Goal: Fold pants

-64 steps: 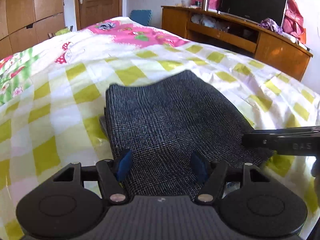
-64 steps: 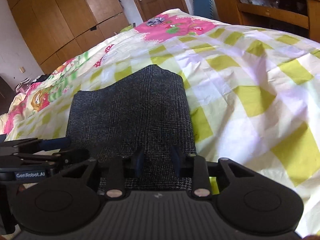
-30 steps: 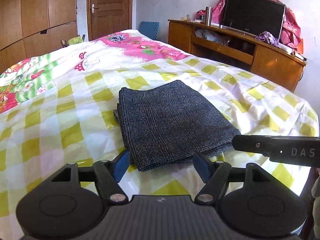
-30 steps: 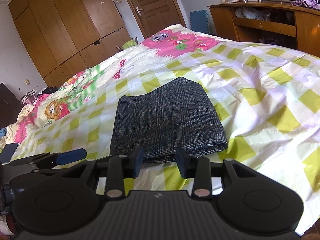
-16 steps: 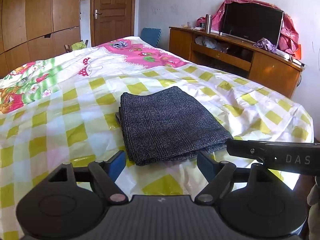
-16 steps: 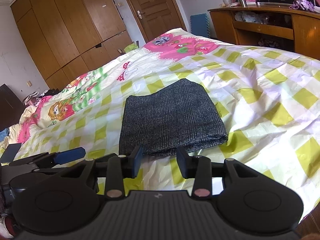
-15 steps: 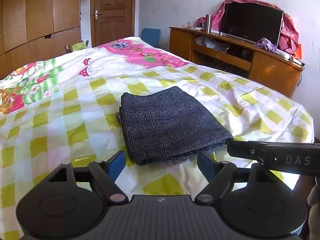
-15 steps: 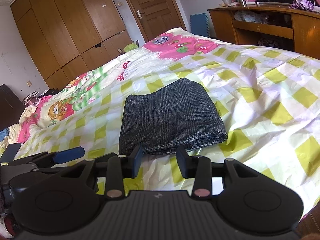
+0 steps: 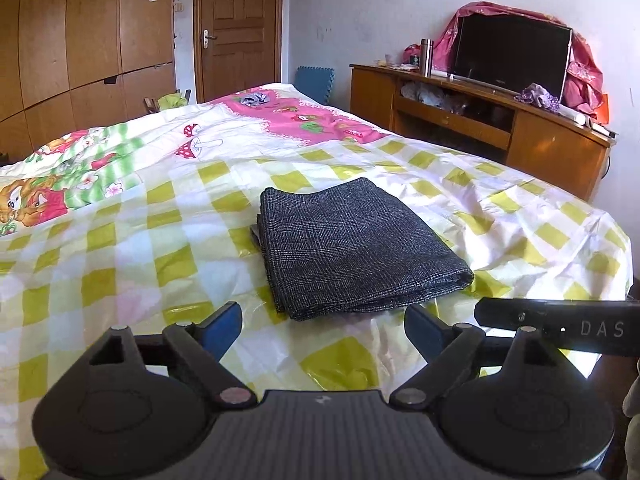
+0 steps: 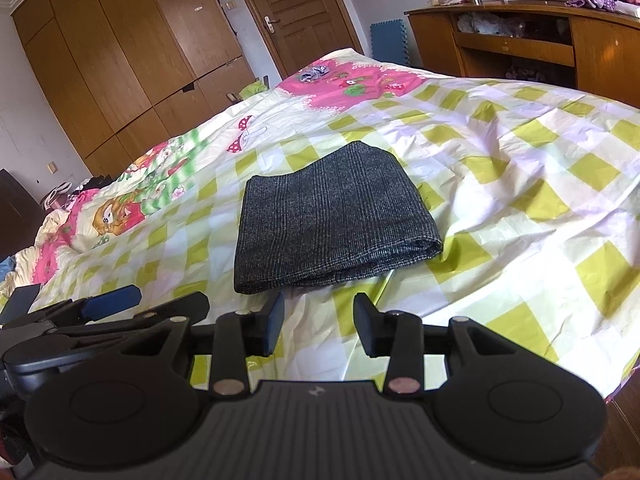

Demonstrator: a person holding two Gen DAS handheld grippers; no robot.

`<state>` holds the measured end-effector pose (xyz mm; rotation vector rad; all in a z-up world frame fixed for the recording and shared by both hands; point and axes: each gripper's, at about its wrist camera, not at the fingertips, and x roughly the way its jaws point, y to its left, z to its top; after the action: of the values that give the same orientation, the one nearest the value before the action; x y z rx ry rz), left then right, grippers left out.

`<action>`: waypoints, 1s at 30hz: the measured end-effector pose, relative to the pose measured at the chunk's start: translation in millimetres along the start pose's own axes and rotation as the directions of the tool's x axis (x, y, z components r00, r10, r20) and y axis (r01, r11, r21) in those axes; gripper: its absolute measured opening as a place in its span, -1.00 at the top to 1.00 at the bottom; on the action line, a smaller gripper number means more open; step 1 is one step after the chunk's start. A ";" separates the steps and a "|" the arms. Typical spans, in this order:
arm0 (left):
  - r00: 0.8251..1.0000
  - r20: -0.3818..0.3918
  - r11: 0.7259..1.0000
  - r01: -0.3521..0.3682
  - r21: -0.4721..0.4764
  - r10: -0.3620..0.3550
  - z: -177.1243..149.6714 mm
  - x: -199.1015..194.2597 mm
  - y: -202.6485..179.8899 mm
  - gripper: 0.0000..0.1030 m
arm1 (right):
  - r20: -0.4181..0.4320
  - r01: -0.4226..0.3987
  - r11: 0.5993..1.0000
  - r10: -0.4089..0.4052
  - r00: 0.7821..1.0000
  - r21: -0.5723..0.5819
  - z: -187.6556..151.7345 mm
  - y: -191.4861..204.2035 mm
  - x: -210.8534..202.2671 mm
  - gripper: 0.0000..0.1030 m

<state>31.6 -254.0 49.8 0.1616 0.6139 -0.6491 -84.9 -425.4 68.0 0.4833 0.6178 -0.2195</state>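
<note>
Dark grey checked cloth is being seen as a neat folded stack: the pants (image 9: pixel 352 248) are lying flat on the bed (image 9: pixel 120 248), on the yellow-and-white chequered part of the sheet, with the rounded fold turned toward the near right edge and the layered edges showing along the near side. Nothing is being pressed on them by either tool.

The left gripper (image 9: pixel 322 330) is being held short of the stack, above the bare sheet; its jaws have just been opening and are now being kept spread wide, with nothing between the blue pads (image 9: pixel 222 330). The pants are lying just beyond its fingertips, apart from them.

The right gripper (image 10: pixel 319 322) is likewise being held back from the near edge of the pants (image 10: pixel 336 220). Its jaws are being kept partly apart, released, with only sheet showing in the gap. The left gripper's blue-tipped finger is being seen at the lower left of the right wrist view, and a black bar of the right tool is crossing the lower right of the left wrist view.

Behind the bed, a wooden cabinet (image 9: pixel 552 148) carrying a dark screen (image 9: pixel 512 54) is being shown, with a wooden door (image 9: pixel 238 28) and a wardrobe (image 9: pixel 80 40) further left.
</note>
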 end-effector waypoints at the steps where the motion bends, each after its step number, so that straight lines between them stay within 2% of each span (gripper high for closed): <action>1: 1.000 0.006 1.000 -0.002 -0.004 0.002 -0.9 -1.6 0.5 -1.00 | -0.001 0.000 1.000 0.000 1.000 0.001 -1.0 0.1 -0.9 0.21; 12: 0.999 0.053 1.000 -0.002 -0.016 0.003 3.0 -24.5 1.2 -1.00 | 0.024 -0.006 1.000 0.007 1.000 -0.023 2.5 10.5 -20.3 0.21; 20: 0.990 0.143 0.999 0.021 -0.033 -0.016 20.0 -73.6 -0.9 -1.00 | 0.092 -0.015 0.997 0.023 0.996 -0.079 15.8 27.4 -54.4 0.21; 23: 0.982 0.186 0.999 0.024 -0.031 -0.018 22.4 -92.0 -1.4 -1.00 | 0.099 -0.015 0.994 0.025 0.995 -0.107 17.0 33.4 -62.1 0.14; 27: 0.992 0.122 0.999 -0.028 -0.041 0.033 17.6 -77.8 -1.8 -1.00 | 0.106 -0.002 0.994 0.014 0.994 -0.111 11.4 35.7 -59.7 0.14; 30: 0.999 0.046 0.998 -0.016 -0.062 0.019 4.3 -57.9 0.0 -1.00 | 0.077 0.007 0.996 -0.001 0.997 -0.084 4.7 31.1 -50.6 0.13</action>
<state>-2.7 -225.5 87.0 0.0941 0.5861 -0.6150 -112.5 -398.0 113.2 0.3907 0.5508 -0.2137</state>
